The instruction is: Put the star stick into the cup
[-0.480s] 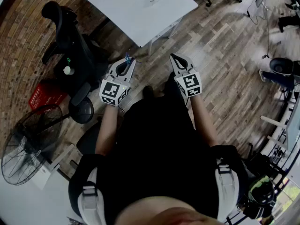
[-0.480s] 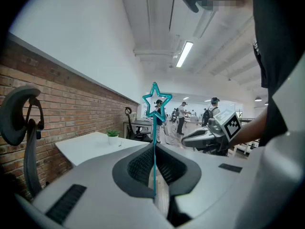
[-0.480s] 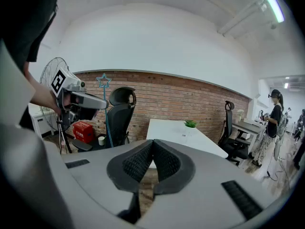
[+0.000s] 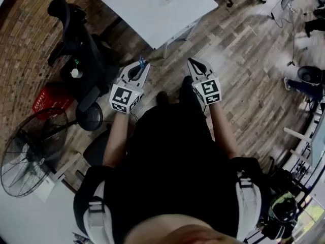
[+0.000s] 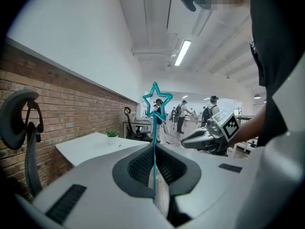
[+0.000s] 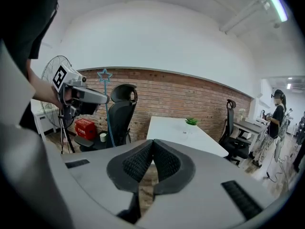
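Your left gripper (image 4: 140,65) clamps the star stick (image 5: 156,101); right gripper (image 6: 152,142) is closed, empty. Table (image 4: 152,9) ahead, chair (image 4: 76,50) left with a cup (image 6: 103,137) on its seat.

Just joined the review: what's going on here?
A standing person holds a tool in each hand. The left tool is shut on the teal star stick, star pointing up. The right tool is shut and empty. Both hover short of the white table.
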The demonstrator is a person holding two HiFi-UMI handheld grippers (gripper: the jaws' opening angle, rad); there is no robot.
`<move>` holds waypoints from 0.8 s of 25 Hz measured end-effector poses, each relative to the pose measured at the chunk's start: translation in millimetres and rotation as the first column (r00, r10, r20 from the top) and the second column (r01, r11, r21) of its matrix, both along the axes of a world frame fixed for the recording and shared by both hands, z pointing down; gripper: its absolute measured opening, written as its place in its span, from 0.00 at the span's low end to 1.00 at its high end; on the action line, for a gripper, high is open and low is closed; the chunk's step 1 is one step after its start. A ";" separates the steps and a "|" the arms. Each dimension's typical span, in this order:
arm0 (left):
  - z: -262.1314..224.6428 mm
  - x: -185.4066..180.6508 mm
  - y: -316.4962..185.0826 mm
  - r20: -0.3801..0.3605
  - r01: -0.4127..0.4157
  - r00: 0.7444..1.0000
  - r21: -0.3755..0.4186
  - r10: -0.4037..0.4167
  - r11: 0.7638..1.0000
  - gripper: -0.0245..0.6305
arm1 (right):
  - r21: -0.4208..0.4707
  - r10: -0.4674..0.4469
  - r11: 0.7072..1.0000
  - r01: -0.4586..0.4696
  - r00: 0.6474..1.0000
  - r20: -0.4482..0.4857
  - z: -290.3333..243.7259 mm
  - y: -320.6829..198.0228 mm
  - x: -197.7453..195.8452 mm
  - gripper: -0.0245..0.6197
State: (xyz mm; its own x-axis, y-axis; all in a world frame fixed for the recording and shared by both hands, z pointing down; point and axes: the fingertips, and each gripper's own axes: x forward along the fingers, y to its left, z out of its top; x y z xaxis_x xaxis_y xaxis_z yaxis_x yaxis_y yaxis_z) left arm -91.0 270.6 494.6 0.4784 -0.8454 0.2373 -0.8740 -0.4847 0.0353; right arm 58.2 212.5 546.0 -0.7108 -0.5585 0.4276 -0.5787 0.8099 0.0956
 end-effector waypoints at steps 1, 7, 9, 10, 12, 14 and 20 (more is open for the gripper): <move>-0.1 -0.1 0.0 -0.002 0.002 1.000 -0.001 -0.002 1.000 0.07 | 0.004 -0.005 1.000 0.005 1.000 0.002 0.7 -1.6 0.3 0.04; -2.7 6.3 -8.8 -0.012 0.008 1.000 -0.002 -0.008 1.000 0.07 | -0.016 -0.024 1.000 0.024 1.000 0.006 -3.0 -13.1 -3.0 0.04; -4.8 10.5 -15.5 -0.009 0.015 1.000 -0.003 -0.015 1.000 0.07 | -0.014 -0.035 0.999 0.036 0.999 0.018 -1.1 -21.2 -1.5 0.04; -6.0 12.5 -18.9 -0.007 0.018 1.000 -0.004 -0.019 1.000 0.07 | -0.014 -0.042 0.999 0.042 0.999 0.022 0.7 -25.6 -0.2 0.04; -7.6 16.5 -25.8 -0.002 0.023 1.000 -0.004 -0.023 1.000 0.07 | -0.012 -0.054 0.998 0.054 0.998 0.027 0.9 -35.1 1.4 0.04; -8.6 19.6 -33.5 0.003 0.028 1.000 -0.006 -0.028 1.000 0.07 | -0.012 -0.066 0.998 0.066 0.997 0.028 -0.9 -45.6 2.2 0.04; -14.1 26.3 -63.7 0.015 0.080 0.997 -0.022 -0.080 0.997 0.07 | -0.026 -0.117 0.993 0.119 0.992 0.039 -4.1 -82.3 3.4 0.04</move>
State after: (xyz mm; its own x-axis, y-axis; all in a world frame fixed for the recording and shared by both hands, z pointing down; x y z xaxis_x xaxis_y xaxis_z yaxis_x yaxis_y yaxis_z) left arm -64.7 206.9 480.5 0.4058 -0.8752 0.2633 -0.9105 -0.4122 0.0332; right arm 61.6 130.1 541.9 -0.7868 -0.4577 0.4140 -0.4817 0.8748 0.0516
